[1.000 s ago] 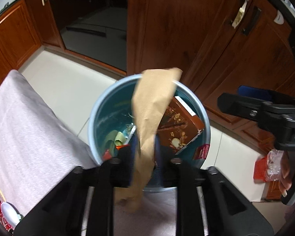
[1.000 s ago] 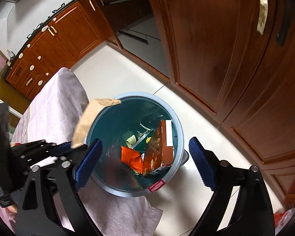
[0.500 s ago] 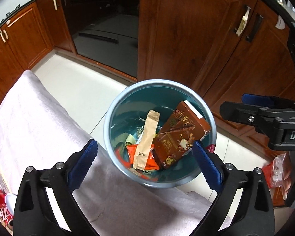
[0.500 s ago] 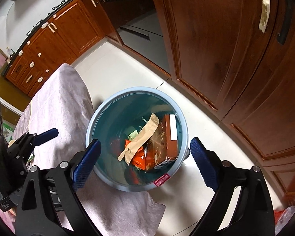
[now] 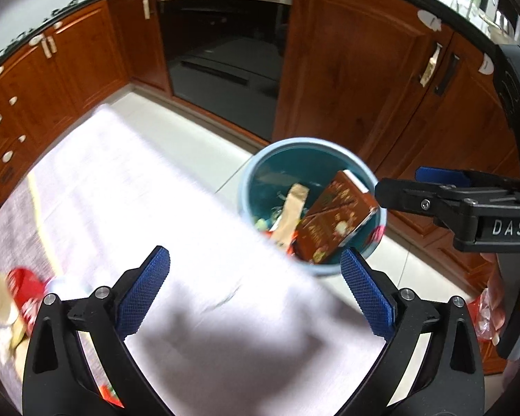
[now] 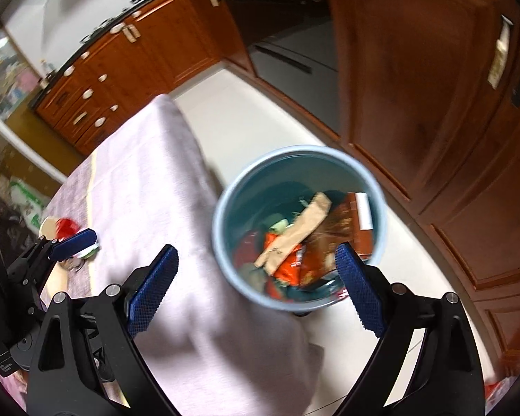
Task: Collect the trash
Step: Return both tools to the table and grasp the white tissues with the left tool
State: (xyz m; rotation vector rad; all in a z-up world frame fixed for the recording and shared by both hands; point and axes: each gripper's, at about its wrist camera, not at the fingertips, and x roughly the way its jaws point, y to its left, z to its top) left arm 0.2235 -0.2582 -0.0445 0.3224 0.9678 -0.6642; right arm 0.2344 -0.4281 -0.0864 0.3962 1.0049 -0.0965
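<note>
Two claws gape: left claw (image 5: 254,289), right claw (image 6: 256,286); round bin (image 6: 225,194).

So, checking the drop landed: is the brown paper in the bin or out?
In. The brown paper lies inside the bin on other trash, beside the box.

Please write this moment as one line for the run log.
left gripper: open, empty | right gripper: open, empty | brown paper strip: inside blue bin | red trash: on table
</note>
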